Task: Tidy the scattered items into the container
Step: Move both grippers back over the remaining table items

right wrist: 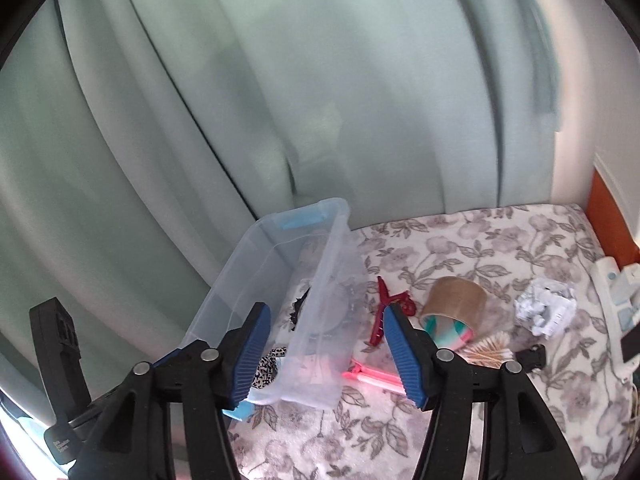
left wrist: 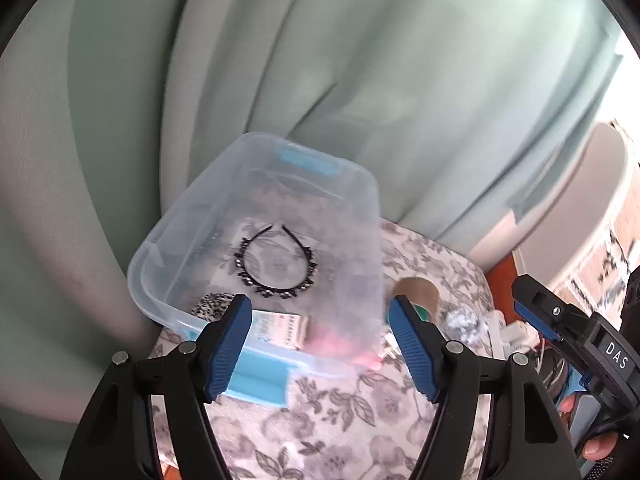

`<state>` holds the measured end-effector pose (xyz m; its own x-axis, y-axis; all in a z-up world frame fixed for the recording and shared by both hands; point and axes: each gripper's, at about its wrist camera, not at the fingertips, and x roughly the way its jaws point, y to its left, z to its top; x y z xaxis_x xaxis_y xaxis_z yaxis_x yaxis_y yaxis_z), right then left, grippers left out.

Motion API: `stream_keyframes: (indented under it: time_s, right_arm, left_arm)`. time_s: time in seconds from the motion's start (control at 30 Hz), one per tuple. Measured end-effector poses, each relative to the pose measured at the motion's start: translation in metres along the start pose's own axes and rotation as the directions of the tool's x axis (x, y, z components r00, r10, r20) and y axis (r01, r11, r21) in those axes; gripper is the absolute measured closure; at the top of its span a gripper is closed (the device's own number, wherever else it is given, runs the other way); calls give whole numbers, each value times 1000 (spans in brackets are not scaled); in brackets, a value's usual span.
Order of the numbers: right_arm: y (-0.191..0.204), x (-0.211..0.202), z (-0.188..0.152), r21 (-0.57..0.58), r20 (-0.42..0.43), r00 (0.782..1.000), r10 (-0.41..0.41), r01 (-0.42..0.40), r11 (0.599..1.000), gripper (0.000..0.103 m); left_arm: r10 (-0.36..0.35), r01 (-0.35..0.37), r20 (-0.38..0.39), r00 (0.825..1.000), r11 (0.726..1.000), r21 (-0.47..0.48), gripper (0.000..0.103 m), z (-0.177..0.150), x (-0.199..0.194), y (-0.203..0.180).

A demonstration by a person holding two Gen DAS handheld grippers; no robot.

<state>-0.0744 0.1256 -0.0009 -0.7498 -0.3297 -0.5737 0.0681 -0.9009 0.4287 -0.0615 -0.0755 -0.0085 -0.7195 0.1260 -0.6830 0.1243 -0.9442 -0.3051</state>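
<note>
Resting flat in container, headband tips pointing to far wall, L tongs & R tongs open, empty.

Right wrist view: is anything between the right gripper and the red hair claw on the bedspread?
Nothing visible does. The right gripper is open and empty, and the red hair claw lies in the open beside the bin's clear side wall, just beyond the right finger's tip. The tape roll sits further right, apart from it.

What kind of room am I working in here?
Probably a bedroom: a floral-sheeted mattress against pale green curtains, with hair accessories like the beaded headband and red claw clip.
</note>
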Motion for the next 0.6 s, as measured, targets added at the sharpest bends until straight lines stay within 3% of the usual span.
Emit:
stream_keyframes:
  time_s: [0.37,0.6]
  right_arm:
    - [-73,-70,-19,111,80,992,-98,88,990,37]
    - [-131,-84,-36,223,48,983,-178,163,961,37]
  left_arm:
    - [-7,12,-45,999,991,131,31,-26,-7,-65]
    - [1,28,-134,991,977,210,31,-50,16,-98]
